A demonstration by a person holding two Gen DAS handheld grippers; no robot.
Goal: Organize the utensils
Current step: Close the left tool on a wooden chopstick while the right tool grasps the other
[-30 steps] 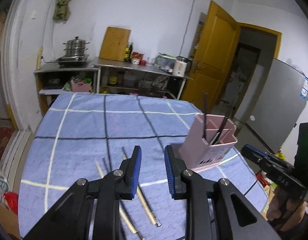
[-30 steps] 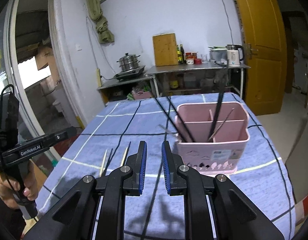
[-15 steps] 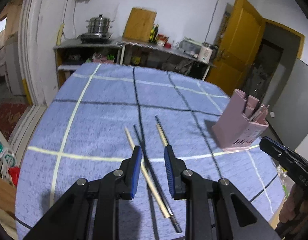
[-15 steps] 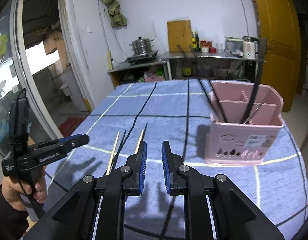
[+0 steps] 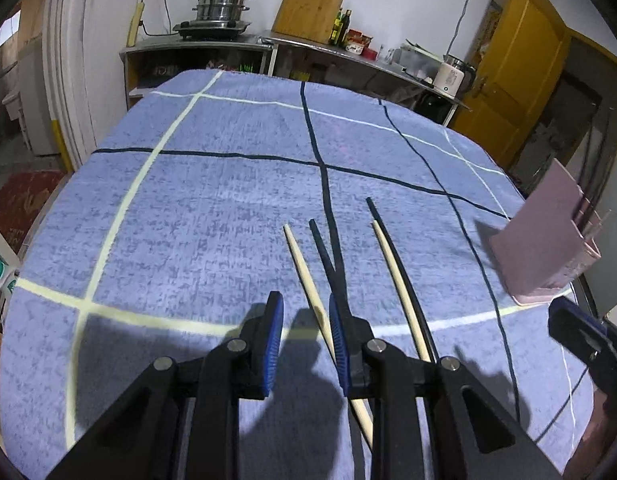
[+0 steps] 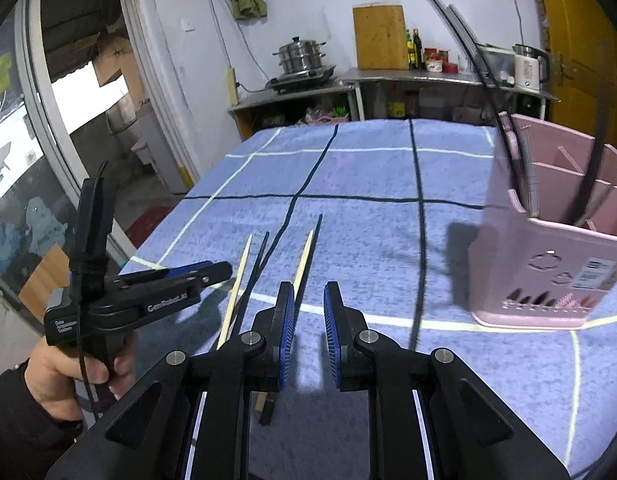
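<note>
Two wooden chopsticks (image 5: 304,268) (image 5: 396,276) and two black chopsticks (image 5: 328,256) (image 5: 392,240) lie on the blue checked tablecloth (image 5: 212,216). My left gripper (image 5: 304,340) is open and empty, low over their near ends, with one wooden chopstick running between its fingers. A pink utensil holder (image 5: 548,236) stands to the right and holds several black chopsticks (image 6: 484,80). My right gripper (image 6: 308,320) is open and empty, just right of the lying chopsticks (image 6: 304,260) and left of the holder (image 6: 556,248). The left gripper also shows in the right wrist view (image 6: 216,270).
A steel counter with a steamer pot (image 5: 222,2), cutting board (image 5: 310,6), bottles and a kettle (image 5: 448,76) stands beyond the table's far edge. A yellow door (image 5: 508,76) is at the right. The table's left edge drops to the floor.
My left gripper has come down and forward over the lying chopsticks. My right gripper has swung left, so the pink holder now sits at its right side, closer.
</note>
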